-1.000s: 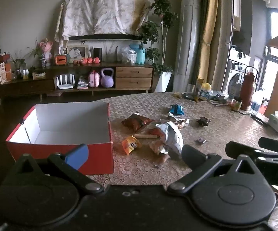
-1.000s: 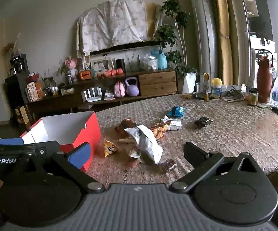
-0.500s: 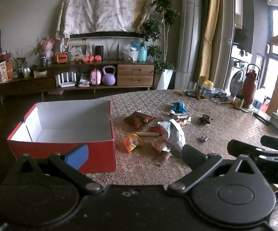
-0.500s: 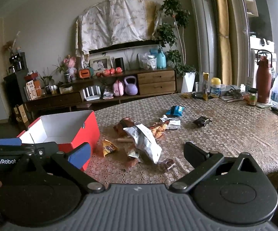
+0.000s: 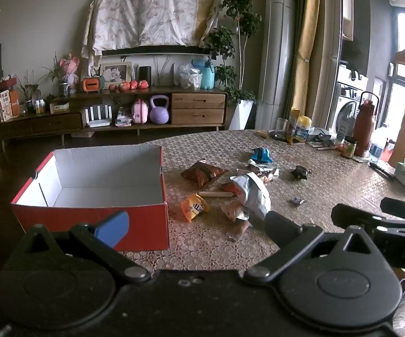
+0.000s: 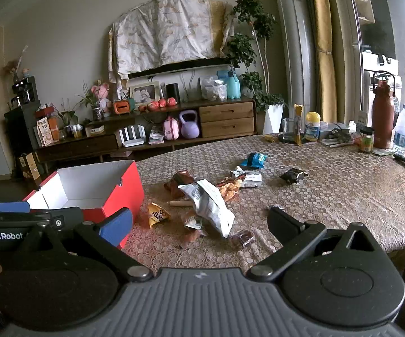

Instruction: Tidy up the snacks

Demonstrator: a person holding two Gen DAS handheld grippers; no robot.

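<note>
Several crinkled foil snack packets [image 5: 251,193]

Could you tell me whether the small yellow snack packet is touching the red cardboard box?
Apart. The left wrist view shows bare patterned tablecloth between the small yellow snack packet and the red cardboard box.

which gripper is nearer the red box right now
Left. The left gripper hangs open right over the near wall of the red box. The right gripper is open too, off to the box's right, in front of the snack pile.
</note>
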